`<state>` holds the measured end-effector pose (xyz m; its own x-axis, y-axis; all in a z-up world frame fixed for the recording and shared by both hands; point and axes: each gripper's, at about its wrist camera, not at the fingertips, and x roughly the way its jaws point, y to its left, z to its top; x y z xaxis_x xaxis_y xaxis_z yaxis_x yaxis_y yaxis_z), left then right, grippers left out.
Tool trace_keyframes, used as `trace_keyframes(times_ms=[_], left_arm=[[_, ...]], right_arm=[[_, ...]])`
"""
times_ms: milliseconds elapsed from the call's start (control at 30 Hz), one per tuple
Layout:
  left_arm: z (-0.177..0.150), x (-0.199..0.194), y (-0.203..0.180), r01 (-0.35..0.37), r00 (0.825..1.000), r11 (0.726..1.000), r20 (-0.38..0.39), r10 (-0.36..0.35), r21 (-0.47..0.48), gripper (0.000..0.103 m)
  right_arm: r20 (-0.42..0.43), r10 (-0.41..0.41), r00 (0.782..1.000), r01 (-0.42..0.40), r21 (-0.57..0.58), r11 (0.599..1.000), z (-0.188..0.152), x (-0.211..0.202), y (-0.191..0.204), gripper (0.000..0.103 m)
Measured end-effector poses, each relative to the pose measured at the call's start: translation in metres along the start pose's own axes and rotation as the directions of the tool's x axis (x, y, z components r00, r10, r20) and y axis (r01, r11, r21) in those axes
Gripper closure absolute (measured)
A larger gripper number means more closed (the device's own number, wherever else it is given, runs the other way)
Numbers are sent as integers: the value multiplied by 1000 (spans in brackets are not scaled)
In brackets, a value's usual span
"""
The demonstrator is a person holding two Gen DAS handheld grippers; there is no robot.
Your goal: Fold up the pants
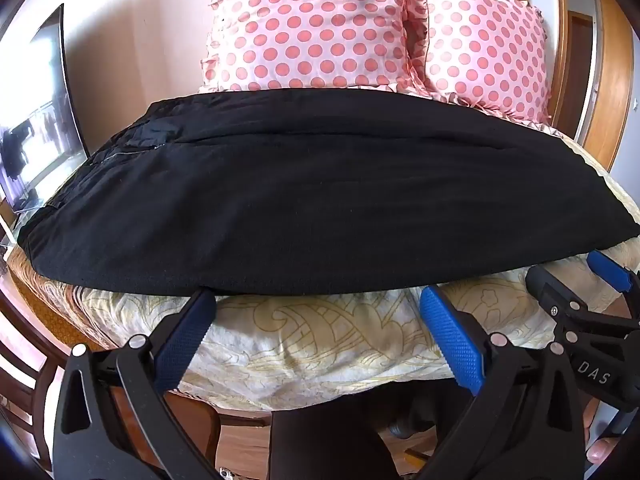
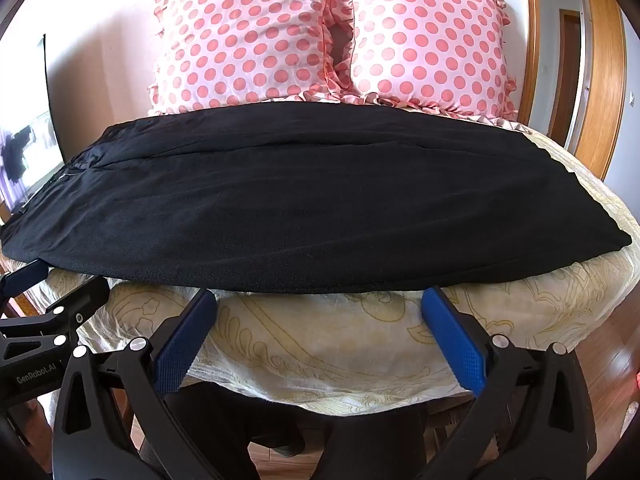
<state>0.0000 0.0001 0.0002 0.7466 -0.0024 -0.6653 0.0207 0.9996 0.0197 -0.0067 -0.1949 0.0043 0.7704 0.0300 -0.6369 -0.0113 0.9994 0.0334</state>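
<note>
Directly ahead of the spread-open, empty left gripper [image 1: 316, 320] and right gripper [image 2: 320, 320], black pants [image 2: 304, 200] lie lengthwise across both on the bed [image 2: 320, 344], near hem just beyond their fingertips.

The bed [image 2: 360, 344] wore a cream cover with a pale yellow pattern. Black pants [image 2: 304, 200] lay spread flat across it, running left to right, the near edge close to the bed's front. Behind them two pink dotted pillows [image 2: 256, 36] stood side by side against the wall.
</note>
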Motion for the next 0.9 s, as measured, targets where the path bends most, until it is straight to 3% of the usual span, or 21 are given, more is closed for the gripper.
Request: trace_keyframes(times_ms=[900], left_arm=[[0, 3, 2, -1, 1000, 1000, 4, 1, 2, 2]], right_arm=[[1, 0, 1000, 0, 0, 1000, 1, -1, 0, 1]])
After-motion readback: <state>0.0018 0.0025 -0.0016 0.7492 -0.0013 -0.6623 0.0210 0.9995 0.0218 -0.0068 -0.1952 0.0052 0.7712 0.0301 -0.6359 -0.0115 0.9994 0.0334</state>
